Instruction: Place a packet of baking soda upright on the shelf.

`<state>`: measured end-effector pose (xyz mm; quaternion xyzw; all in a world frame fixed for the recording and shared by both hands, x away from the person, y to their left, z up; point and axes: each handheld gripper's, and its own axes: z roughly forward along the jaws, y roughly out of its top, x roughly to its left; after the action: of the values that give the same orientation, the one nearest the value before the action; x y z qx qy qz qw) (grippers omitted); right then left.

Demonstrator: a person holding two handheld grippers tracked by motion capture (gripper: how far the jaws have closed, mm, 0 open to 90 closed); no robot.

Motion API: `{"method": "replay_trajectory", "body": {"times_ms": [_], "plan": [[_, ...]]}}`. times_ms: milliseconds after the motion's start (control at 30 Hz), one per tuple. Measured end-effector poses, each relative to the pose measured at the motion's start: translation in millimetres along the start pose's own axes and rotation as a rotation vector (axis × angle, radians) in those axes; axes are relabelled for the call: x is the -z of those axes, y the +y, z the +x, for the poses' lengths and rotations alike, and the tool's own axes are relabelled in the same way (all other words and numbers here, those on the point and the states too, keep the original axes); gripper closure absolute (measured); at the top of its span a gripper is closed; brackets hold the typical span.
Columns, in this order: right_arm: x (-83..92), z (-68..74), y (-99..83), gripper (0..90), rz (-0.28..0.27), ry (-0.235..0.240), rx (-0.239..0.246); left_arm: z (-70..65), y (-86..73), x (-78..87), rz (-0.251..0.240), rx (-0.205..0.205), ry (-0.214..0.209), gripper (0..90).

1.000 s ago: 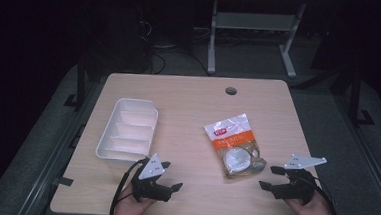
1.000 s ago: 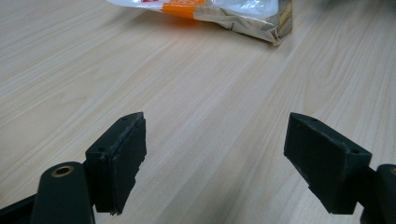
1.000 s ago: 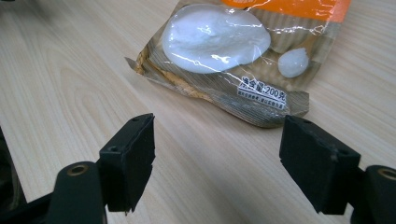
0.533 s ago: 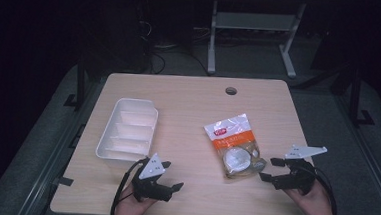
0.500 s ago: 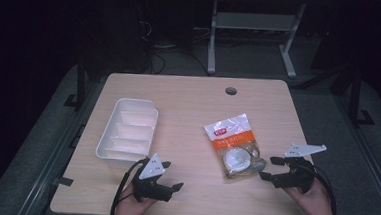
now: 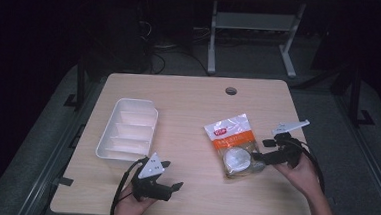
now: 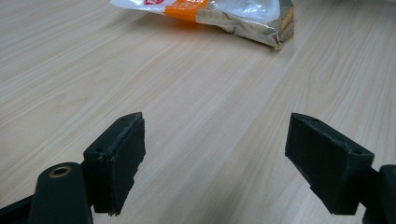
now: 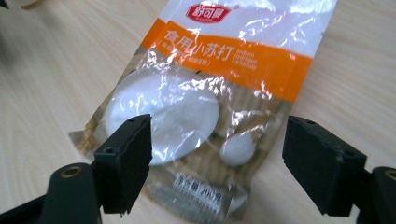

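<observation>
A flat plastic packet [image 6: 234, 145] with an orange band, white top and red logo lies on the wooden table [image 6: 189, 102], right of centre. In the right gripper view the packet [image 8: 210, 102] lies just beyond the jaws, which stand wide apart over its lower end. My right gripper [image 6: 258, 156] is open at the packet's near right corner, held by a hand. My left gripper [image 6: 176, 187] is open near the table's front edge, left of centre, resting low. In the left gripper view the packet [image 7: 224, 14] lies farther off across bare wood.
A white tray [image 6: 127, 128] with several compartments sits on the left half of the table. A round cable hole [image 6: 231, 91] is near the far edge. Beyond the table stand a metal frame [image 6: 253, 36] and dark floor.
My right gripper has moved left and forward, up to the packet's near right corner. The left gripper has stayed in place.
</observation>
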<state>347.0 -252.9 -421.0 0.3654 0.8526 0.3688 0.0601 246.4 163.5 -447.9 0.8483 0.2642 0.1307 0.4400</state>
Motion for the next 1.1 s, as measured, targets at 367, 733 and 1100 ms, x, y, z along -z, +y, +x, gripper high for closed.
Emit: {"method": "replay_trajectory", "body": {"times_ms": [367, 733, 1100], "plan": [[-20.4, -18.0, 34.5, 24.4, 0.101, -0.028, 0.022, 1.2, 0.2, 0.5, -0.003, 0.001, -0.002, 19.4], [-41.6, -39.3, 58.5, 24.4, 0.161, -0.007, -0.034, 1.2, 0.2, 0.6, -0.005, 0.002, -0.004, 19.4], [-69.1, -57.0, 53.4, 27.4, 0.207, 0.015, -0.082, 1.1, 0.1, 0.2, -0.003, 0.003, -0.008, 19.2]]}}
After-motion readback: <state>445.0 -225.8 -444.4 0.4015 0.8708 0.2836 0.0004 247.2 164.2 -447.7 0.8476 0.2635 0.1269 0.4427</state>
